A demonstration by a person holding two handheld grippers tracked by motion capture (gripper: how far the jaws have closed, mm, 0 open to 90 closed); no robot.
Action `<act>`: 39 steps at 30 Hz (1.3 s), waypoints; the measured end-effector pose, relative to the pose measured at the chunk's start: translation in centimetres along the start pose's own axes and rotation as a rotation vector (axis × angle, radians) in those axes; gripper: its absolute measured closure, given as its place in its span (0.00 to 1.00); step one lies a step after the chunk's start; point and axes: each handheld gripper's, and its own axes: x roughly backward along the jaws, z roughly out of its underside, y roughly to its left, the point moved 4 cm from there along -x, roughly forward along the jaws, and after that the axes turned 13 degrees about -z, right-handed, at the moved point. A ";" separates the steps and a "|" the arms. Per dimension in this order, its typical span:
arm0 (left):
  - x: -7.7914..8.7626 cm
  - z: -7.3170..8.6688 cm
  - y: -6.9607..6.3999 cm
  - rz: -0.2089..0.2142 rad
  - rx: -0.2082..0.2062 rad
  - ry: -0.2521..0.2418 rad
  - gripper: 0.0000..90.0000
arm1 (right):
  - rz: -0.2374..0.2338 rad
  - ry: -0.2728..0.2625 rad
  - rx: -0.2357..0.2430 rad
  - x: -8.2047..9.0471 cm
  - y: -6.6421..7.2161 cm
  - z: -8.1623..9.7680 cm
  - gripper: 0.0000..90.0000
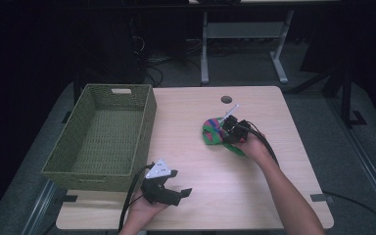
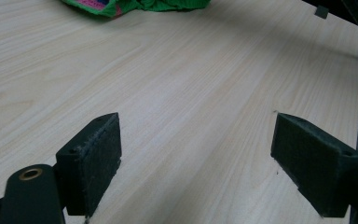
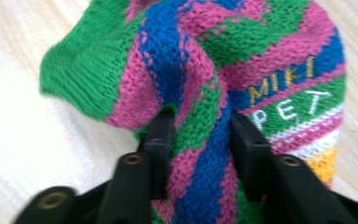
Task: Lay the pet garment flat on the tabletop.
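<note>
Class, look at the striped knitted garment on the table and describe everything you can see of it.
The knitted garment is a small, chunky-knit piece in green, pink and blue stripes, with white and yellow bands near one edge and the stitched words MIKI PET. It looks woolly and soft. It lies bunched and crumpled on the light wooden table, right of the woven basket, apart from it. The right gripper has a fold of it pinched between its jaws.
</note>
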 end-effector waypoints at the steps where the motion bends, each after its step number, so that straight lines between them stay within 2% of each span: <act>1: 0.1 0.0 0.0 -0.001 0.000 0.000 0.18 | -0.002 0.000 -0.004 0.0 0.0 0.0 0.75; 3: 0.2 0.0 0.2 -0.002 0.005 -0.009 0.18 | -0.037 -0.017 -0.041 0.3 -0.3 0.0 0.78; 6: 0.3 0.0 0.5 -0.006 0.013 -0.008 0.18 | -0.111 -0.072 -0.109 0.8 -1.0 0.3 0.80; 12: 0.2 0.0 0.8 -0.009 0.011 -0.006 0.18 | -0.179 -0.164 -0.182 2.5 -1.9 0.4 0.80; 17: 0.3 0.0 0.9 -0.010 0.019 -0.005 0.18 | -0.199 -0.218 -0.205 3.9 -2.1 0.5 0.80; 19: 0.3 0.0 0.8 -0.010 0.019 -0.007 0.18 | -0.220 -0.240 -0.214 4.9 -2.2 0.5 0.80; 24: 0.2 0.0 0.6 -0.007 0.013 -0.002 0.18 | -0.235 -0.267 -0.208 5.8 -1.9 0.4 0.80; 31: 0.2 0.0 0.7 -0.007 0.017 -0.005 0.18 | -0.259 -0.284 -0.200 6.8 -1.3 0.4 0.80; 39: 0.2 0.0 0.6 -0.008 0.010 -0.002 0.18 | -0.281 -0.295 -0.164 8.0 -0.2 0.6 0.80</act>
